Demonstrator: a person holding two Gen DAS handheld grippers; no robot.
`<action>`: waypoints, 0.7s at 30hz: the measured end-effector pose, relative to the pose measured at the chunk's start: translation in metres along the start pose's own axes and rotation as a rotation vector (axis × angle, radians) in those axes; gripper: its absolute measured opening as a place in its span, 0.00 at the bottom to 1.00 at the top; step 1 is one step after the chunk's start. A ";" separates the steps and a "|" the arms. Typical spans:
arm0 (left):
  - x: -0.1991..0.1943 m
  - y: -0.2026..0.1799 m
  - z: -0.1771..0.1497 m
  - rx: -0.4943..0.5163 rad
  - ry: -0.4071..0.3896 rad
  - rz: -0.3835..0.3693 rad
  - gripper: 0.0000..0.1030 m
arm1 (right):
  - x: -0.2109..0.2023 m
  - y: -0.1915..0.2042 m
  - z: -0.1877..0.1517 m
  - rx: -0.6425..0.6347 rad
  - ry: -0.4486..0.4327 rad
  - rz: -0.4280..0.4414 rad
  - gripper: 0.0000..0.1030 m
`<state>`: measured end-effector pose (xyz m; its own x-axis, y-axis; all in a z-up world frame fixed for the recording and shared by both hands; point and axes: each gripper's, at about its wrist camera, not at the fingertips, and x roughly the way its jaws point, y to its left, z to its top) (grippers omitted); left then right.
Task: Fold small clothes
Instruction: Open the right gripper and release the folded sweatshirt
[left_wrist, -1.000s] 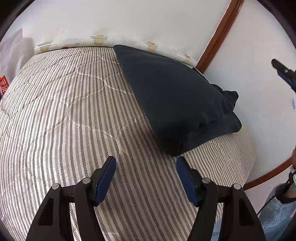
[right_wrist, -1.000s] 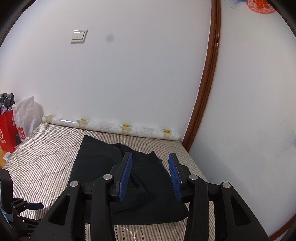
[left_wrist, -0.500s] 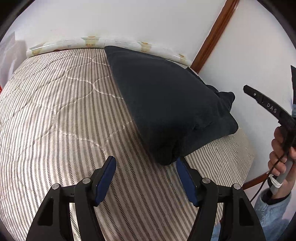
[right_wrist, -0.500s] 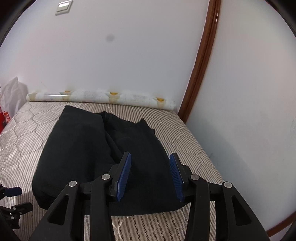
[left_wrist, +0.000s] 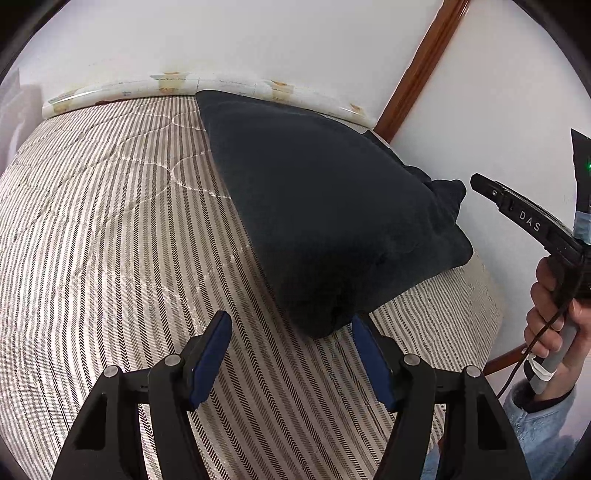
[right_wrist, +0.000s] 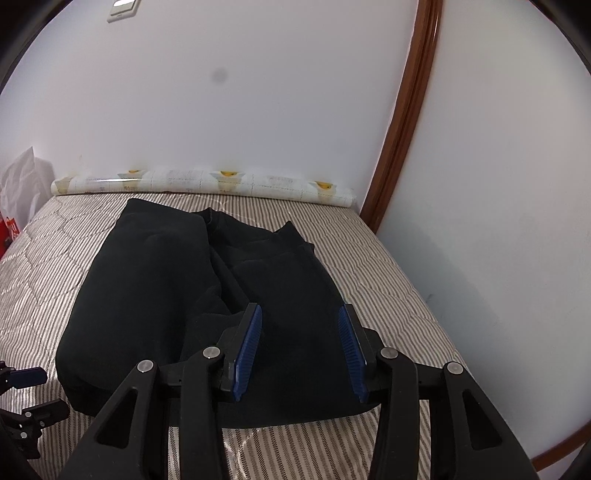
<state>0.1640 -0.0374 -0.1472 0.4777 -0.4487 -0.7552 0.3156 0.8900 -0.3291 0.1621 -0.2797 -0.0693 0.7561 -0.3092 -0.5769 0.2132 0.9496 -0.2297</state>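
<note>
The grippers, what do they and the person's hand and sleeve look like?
Both the left gripper and right gripper have black angular linkage arms with silver pivot screws and ribbed blue finger pads. Seen from the left wrist, the right tool's black body bears white "DAS" lettering, a thin black cable, and a grey handle gripped by a bare hand with a fuzzy light-blue sleeve.

Lying open across the left half of the left wrist frame: bare striped mattress (left_wrist: 110, 240). Blocking the centre and upper right: the dark garment (left_wrist: 325, 221), walls (left_wrist: 498, 92) closing in behind, paper roll (right_wrist: 207, 184) lining the far edge.
</note>
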 end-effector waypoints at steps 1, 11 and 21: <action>0.001 0.000 0.000 0.000 0.001 -0.001 0.63 | 0.001 0.001 0.000 0.000 0.002 0.002 0.42; 0.005 0.001 0.001 0.003 0.006 -0.009 0.63 | 0.011 0.006 -0.002 -0.001 0.023 0.020 0.42; 0.012 0.003 0.005 0.004 0.011 -0.018 0.63 | 0.020 0.011 -0.010 0.016 0.067 0.060 0.42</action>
<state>0.1742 -0.0406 -0.1543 0.4625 -0.4641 -0.7554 0.3278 0.8812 -0.3407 0.1730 -0.2756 -0.0911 0.7246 -0.2541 -0.6407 0.1794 0.9671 -0.1806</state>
